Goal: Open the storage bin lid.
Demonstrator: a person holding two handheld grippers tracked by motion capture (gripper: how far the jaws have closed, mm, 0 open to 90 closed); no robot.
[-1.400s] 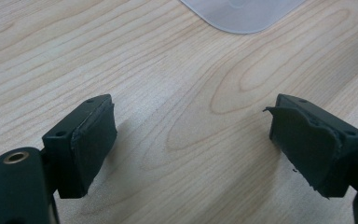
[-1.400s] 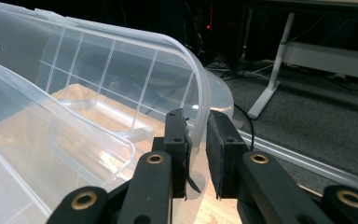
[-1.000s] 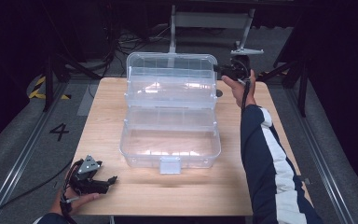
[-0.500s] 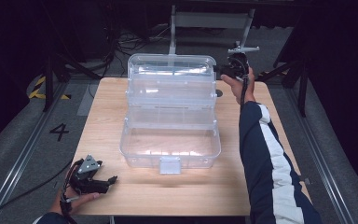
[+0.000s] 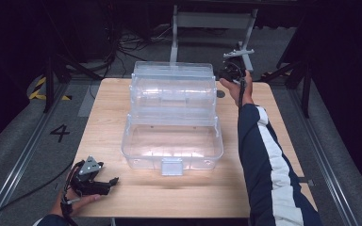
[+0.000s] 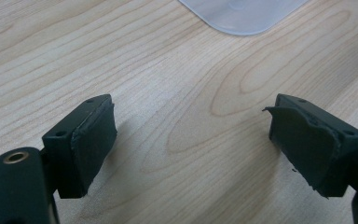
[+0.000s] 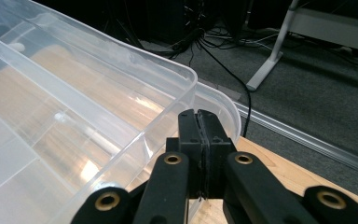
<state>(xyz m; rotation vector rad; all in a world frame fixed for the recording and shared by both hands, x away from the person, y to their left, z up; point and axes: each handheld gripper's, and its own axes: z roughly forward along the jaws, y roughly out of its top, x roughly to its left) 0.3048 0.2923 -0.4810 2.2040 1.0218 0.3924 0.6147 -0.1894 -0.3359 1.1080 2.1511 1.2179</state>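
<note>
Jaws of the right gripper (image 7: 200, 154) are pressed flat together, pad against pad, with nothing between them. Directly ahead of the tips, and to their left in the right gripper view, stands the clear wall of the box (image 7: 98, 93); whether the tips touch the plastic cannot be told. Beyond the tips lie the far table edge, a dark floor, a cable and a white stand leg (image 7: 272, 51).

Jaws of the left gripper (image 6: 191, 149) stand wide apart and hold nothing. Bare wood of the table (image 6: 168, 79) lies between and below them. Ahead of them, well apart, a rounded corner of the box base (image 6: 242, 14) is visible.

In the high view the box (image 5: 172, 117) sits mid-table with its tiers spread open and stepped toward the rear, front latch facing the person. No contents can be made out in the trays. The right gripper (image 5: 231, 70) is held at the rear right corner of the box, beside the uppermost tier; the left gripper (image 5: 92, 181) rests low at the near left, off the box.

Judgement: the box appears fully opened, or nearly so. Any loading or closing is not yet begun; neither gripper has a grasp.
</note>
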